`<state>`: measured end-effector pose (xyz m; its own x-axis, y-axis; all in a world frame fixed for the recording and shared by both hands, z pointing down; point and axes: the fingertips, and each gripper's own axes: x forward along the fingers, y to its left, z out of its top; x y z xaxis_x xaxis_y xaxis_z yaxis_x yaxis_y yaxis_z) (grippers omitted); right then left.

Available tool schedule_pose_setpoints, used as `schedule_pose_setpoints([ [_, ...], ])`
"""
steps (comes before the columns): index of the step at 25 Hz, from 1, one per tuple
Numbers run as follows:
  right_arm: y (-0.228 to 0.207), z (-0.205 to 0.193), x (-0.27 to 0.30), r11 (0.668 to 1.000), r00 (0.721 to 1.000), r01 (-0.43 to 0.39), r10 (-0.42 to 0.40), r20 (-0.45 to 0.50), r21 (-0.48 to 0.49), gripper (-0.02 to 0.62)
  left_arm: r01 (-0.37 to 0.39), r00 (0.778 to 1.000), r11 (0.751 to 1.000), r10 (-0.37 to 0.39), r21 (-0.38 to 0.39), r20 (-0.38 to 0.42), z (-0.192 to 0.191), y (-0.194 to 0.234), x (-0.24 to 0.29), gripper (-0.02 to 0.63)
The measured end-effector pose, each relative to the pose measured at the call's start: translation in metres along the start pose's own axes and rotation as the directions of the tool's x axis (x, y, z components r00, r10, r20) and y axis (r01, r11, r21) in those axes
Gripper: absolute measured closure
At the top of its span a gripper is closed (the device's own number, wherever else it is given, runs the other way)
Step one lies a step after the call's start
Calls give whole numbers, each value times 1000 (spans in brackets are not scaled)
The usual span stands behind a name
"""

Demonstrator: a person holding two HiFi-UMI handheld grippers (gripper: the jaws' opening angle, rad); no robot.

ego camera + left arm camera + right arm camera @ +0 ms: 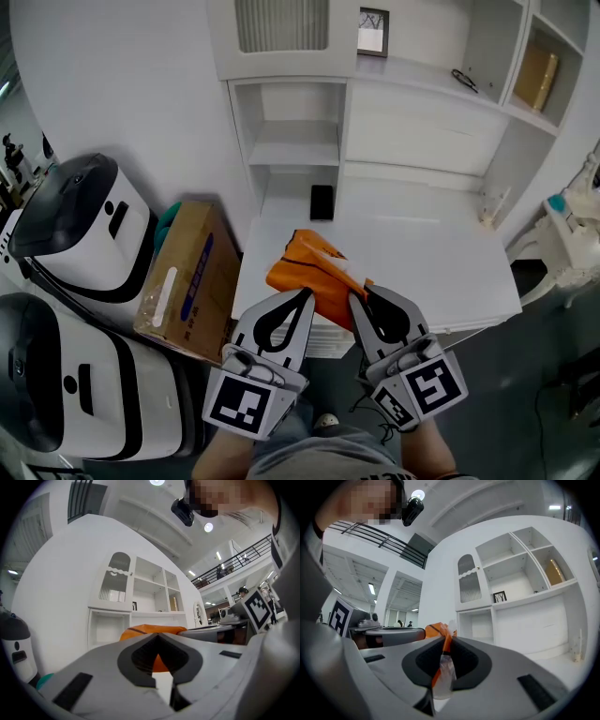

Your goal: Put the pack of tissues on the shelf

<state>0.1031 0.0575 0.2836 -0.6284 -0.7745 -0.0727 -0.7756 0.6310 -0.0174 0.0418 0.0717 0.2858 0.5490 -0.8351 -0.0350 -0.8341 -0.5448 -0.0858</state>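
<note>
I have the orange plastic-wrapped pack of tissues (317, 267) lifted between my two tools, over the front edge of the white worktop (441, 253) and clear of its surface. My right hand-held gripper (443, 645) is closed tight on a thin flap of the wrapper, with clear and orange film pinched between its dark pads. My left hand-held gripper (157, 637) has its tips drawn together at the pack's other lower edge. A wedge of orange shows in the hollow between its pads, so I judge it is nipping the wrapper too, though less surely.

I take this as the carry step: the pack is picked up but not yet placed. The white open shelf (295, 150) stands at the back of the worktop, well apart from the pack. Next I need to move both hands forward together and keep the same spacing, so the film does not tear or slip. I must also pass above the small black flat slab (322, 202) lying before the shelf opening, then set the pack down inside before letting go.
</note>
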Motion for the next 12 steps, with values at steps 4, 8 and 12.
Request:
schedule_pose_setpoints([
  [4,-6,2,11,1000,1000,21,-21,3,-5,554,18,1000,1000,-18,1,7,1,10,9,566],
  [8,-10,3,23,999,999,38,-38,3,-8,554,37,999,999,-37,0,9,2,20,18,566],
  [12,-15,4,36,998,998,57,-57,3,-11,554,56,998,998,-56,-2,10,2,31,28,566],
])
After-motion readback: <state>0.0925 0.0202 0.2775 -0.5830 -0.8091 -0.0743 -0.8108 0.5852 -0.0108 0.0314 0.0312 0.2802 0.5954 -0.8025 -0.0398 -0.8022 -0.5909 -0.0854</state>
